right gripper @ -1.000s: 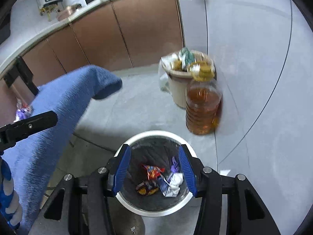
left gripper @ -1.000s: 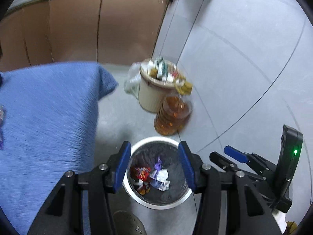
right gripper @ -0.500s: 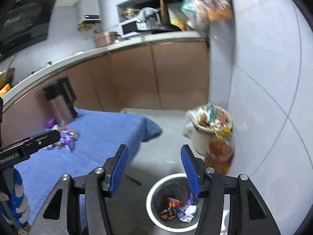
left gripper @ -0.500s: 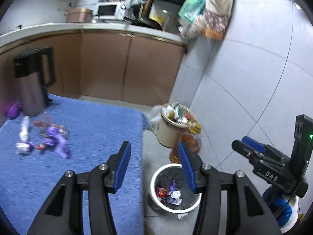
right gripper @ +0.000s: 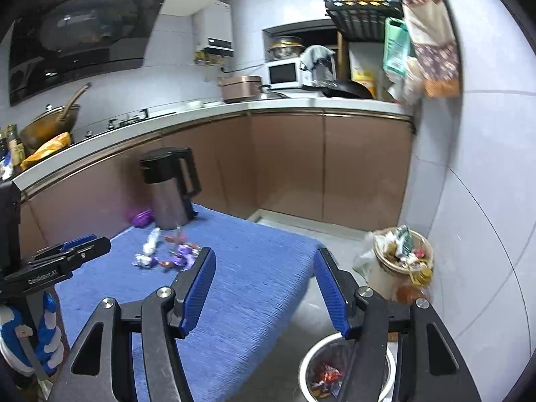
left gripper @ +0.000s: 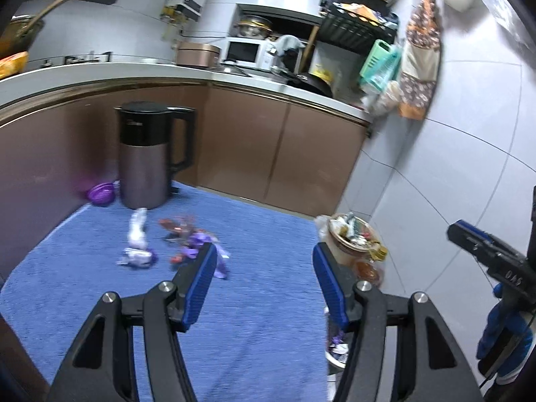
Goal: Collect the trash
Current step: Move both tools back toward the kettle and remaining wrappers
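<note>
A kettle [left gripper: 147,157] is seen at the far left corner of the blue-covered worktop [left gripper: 254,328]. Scattered wrappers [left gripper: 177,244] are found just in front of it, toward the far edge. The fingers of the left gripper [left gripper: 263,281] and the right gripper [right gripper: 263,288] are held apart with nothing between them, having just been opening. A metal bin [right gripper: 313,365] holding wrappers is seen on the floor beyond the worktop's right edge.

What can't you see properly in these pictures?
- Candy wrappers on the blue cloth: blurred in both views, print unreadable.
- Small bin on the floor: partly hidden behind the right tongs; nearly covered by the left tongs in the left view.
- Purple thing beside the kettle: too blurred to identify.
</note>
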`<state>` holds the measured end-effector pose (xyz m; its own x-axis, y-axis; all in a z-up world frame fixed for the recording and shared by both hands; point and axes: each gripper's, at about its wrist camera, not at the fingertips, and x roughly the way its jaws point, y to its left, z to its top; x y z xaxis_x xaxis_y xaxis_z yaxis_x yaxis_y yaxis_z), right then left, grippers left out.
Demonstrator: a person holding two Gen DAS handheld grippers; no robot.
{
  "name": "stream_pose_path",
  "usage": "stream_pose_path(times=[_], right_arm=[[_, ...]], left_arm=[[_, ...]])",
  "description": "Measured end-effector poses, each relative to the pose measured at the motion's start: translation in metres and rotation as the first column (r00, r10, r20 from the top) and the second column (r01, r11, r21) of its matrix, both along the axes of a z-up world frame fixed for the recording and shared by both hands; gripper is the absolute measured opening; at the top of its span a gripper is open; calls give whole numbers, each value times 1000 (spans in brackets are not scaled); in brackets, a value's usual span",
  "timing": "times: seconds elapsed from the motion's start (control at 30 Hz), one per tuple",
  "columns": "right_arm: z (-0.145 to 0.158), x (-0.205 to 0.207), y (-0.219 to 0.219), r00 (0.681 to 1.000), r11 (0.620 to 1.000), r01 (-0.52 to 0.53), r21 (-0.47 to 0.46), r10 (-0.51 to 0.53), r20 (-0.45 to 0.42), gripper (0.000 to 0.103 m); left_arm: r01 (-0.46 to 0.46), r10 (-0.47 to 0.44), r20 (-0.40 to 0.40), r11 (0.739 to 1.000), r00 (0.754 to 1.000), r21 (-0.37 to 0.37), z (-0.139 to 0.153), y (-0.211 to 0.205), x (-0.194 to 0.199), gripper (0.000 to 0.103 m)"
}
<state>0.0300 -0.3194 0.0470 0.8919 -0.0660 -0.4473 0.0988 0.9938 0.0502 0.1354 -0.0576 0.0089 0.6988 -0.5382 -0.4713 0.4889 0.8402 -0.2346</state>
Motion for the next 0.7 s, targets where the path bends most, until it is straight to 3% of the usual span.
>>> stream_pose_path(times=[0.33, 0.7], right_arm=[[-13, 45, 37, 996, 997, -75, -10, 74, -45, 60], [-72, 134, 53, 970, 987, -154, 47, 160, -181, 60]], left_arm=[[-112, 113, -28, 993, 993, 45, -35, 65, 36, 58], [-174, 196, -108, 968, 975, 183, -98, 119, 126, 57]])
